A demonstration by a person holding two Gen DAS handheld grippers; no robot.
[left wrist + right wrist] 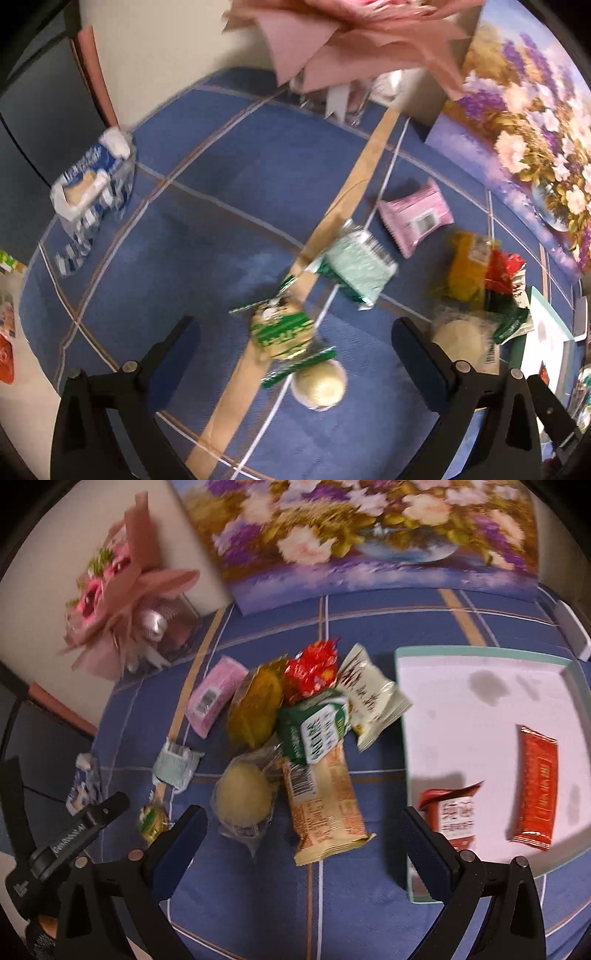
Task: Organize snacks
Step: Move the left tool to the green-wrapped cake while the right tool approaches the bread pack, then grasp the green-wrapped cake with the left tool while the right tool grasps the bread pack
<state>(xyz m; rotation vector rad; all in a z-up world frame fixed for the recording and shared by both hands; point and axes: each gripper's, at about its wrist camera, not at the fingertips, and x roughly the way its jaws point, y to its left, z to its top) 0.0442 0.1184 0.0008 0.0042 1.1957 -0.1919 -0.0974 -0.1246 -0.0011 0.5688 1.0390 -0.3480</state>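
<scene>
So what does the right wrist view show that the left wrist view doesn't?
Only the right wrist view shows two red packets lying in the white tray, and the long beige wafer bar. Only the left wrist view shows the blue-and-white tissue pack and a bare round cake. Both show the pink packet, the floral painting and the blue checked cloth.

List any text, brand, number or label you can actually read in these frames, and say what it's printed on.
No text reads cleanly; both views are blurred.
Green-and-white packet: large white-panel lettering, smeared.
Cream packet: dark characters, unreadable.
Red packets in the tray: pale characters, too blurred.
Pink packet, long beige bar: barcodes only, digits too small.
Other hand-held gripper: tiny white print, illegible.
</scene>
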